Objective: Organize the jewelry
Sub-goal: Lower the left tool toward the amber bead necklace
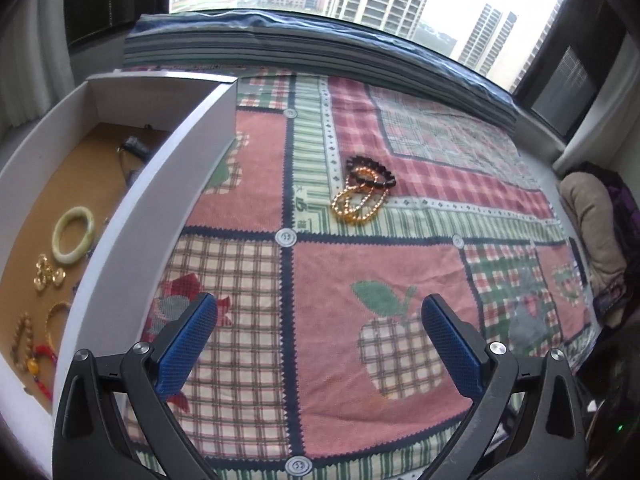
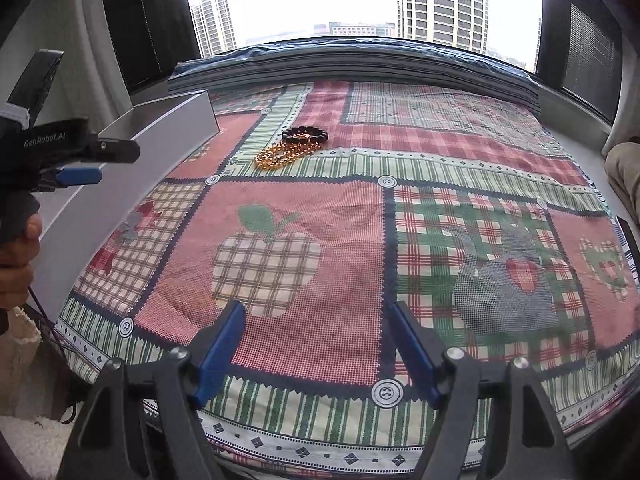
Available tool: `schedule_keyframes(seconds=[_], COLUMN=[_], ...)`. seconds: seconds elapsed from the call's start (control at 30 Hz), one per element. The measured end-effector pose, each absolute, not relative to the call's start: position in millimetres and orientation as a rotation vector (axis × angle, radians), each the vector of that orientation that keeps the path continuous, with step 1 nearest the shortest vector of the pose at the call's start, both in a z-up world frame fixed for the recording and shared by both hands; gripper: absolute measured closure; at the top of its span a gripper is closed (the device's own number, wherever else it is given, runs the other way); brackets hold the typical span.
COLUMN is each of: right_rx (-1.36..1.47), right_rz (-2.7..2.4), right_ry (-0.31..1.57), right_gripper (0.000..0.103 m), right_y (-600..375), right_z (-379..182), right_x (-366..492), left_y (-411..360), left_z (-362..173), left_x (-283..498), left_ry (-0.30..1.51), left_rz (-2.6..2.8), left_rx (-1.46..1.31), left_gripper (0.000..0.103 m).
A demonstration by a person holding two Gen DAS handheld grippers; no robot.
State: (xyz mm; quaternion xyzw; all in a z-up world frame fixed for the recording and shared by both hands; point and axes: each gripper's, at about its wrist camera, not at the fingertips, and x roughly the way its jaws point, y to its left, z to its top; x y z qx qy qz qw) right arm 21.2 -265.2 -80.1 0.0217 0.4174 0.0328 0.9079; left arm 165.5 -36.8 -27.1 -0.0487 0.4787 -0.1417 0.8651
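At 12 o'clock from the open, empty left gripper (image 1: 320, 344): bead pile (image 1: 362, 190), long axis running 1-to-7. Right gripper (image 2: 316, 344) open too, farther off.

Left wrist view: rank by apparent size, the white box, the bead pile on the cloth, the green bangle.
1. white box, by far largest, though nearest the camera.
2. bead pile.
3. green bangle, only slightly smaller than the pile; the gap is unsure.

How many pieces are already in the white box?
About 5 visible: a pale green bangle, a gold charm cluster, a thin gold bangle, a wooden bead bracelet and a red corded piece. The box wall may hide more.
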Motion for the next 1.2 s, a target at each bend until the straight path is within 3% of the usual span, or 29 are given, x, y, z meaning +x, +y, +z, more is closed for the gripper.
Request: schedule_keyframes(seconds=[0.37, 0.67, 0.8, 0.87, 0.9, 0.93, 1.0, 1.2], right_rx=[0.087, 0.115, 0.127, 0.125, 0.122, 0.120, 0.117, 0.114], right_rz=[0.025, -0.015, -0.019, -0.015, -0.012, -0.009, -0.005, -0.003], right_ry=[0.873, 0.888, 0.899, 0.897, 0.895, 0.893, 0.890, 0.880], right_gripper=[0.027, 0.027, 0.027, 0.027, 0.027, 0.027, 0.027, 0.027], right_y=[-291, -310, -312, -310, -309, -308, -306, -307], right_z=[-83, -89, -93, -92, -92, -91, -90, -86], right_x=[17, 10, 10, 10, 11, 11, 11, 10], left_y=[-144, -173, -177, -173, -171, -170, -170, -148], left_z=[-95, -136, -142, -141, -140, -138, -137, -124], left_x=[260, 299, 302, 304, 305, 304, 301, 275], left_ry=[0.958, 0.976, 0.988, 1.023, 1.030, 1.034, 1.050, 1.076], left_rz=[-0.396, -0.404, -0.446, -0.500, -0.500, -0.492, -0.490, -0.499], left_rx=[0.286, 0.401, 0.394, 0.316, 0.291, 0.287, 0.279, 0.198], left_gripper=[0.005, 0.010, 0.024, 0.049, 0.070, 0.081, 0.090, 0.098])
